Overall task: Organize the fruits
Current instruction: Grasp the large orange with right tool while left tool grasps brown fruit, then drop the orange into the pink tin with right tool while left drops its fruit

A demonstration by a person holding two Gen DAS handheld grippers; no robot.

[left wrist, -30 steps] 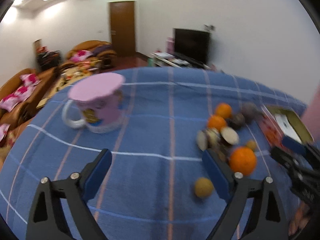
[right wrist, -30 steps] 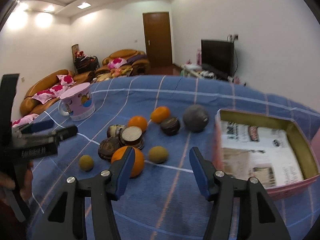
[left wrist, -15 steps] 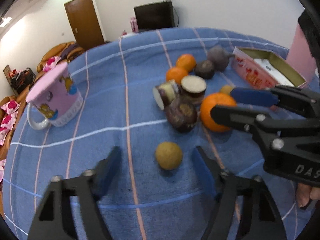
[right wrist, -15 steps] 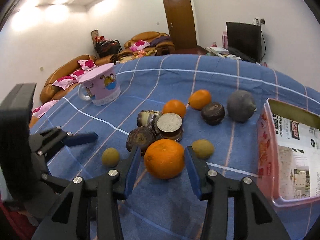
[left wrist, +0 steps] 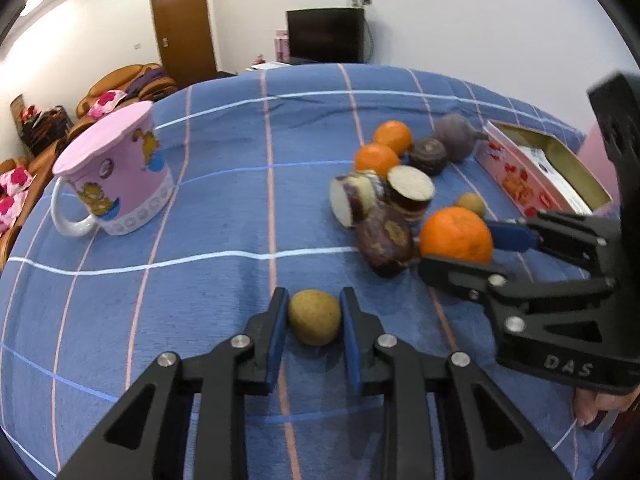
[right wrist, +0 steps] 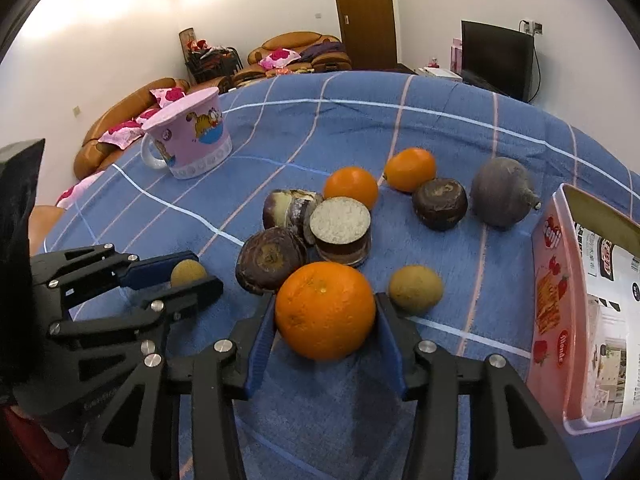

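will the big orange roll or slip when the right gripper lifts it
The big orange is round, so it would likely roll if released. The right gripper brackets its widest part, so a squeeze should hold. Its dimpled skin probably grips well.

A big orange (right wrist: pixel 325 310) and small brown fruit (left wrist: pixel 315 317) (both round) lie near cut dark fruits (right wrist: pixel 316 228) on the blue cloth (left wrist: pixel 224 208).

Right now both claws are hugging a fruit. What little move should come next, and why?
Probably lift: the left gripper pinches the small brown fruit, the right gripper the big orange, and both fruits seem to rest on the blue cloth, outside the pink box.
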